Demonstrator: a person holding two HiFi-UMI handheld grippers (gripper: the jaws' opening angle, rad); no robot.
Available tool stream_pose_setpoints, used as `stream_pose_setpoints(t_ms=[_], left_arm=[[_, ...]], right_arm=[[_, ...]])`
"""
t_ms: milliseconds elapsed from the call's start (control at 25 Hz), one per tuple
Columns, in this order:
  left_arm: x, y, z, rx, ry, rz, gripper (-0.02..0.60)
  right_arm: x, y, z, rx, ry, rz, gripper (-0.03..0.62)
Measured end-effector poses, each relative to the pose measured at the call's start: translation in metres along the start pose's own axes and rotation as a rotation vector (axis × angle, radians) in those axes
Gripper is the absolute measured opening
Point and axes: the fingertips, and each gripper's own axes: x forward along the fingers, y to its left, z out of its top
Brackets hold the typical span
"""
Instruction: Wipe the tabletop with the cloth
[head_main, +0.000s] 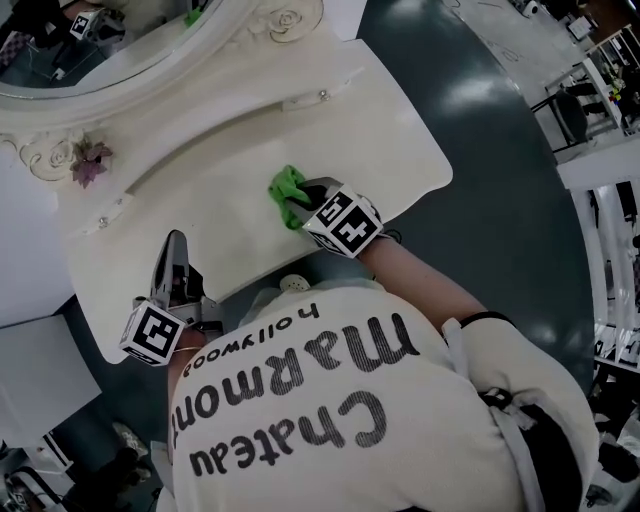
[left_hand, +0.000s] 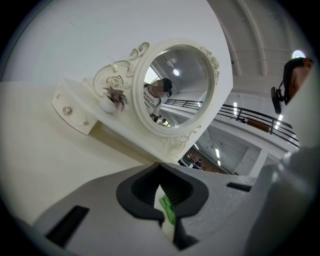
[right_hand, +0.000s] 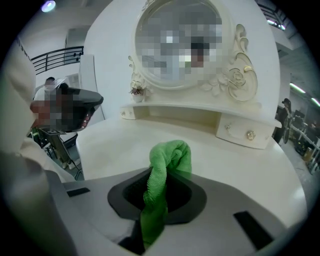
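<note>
A green cloth lies bunched on the white tabletop, right of its middle. My right gripper is shut on the cloth, pressing it against the surface. In the right gripper view the cloth rises out from between the jaws. My left gripper rests at the table's front left edge, jaws together and holding nothing. In the left gripper view a sliver of the cloth shows through the narrow slit between that gripper's jaws.
An oval mirror in an ornate white frame stands at the back of the table. A small potted plant sits on the raised shelf with knobbed drawers. Dark floor surrounds the table. The person's torso is against the front edge.
</note>
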Motion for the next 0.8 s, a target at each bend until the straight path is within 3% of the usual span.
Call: stream_pose_setpoints(t_ms=[320,800], left_arm=[[0.028,-0.019,-0.013,0.004,0.055,-0.052,0.008],[0.045,-0.027,-0.019,0.016,0.09,-0.077,0.008]], right_arm=[[-0.025,-0.038,-0.02,0.071,0.004,-0.077,0.066],[-0.051,-0.09,-0.04,0.183,0.025,-0.113,0.066]])
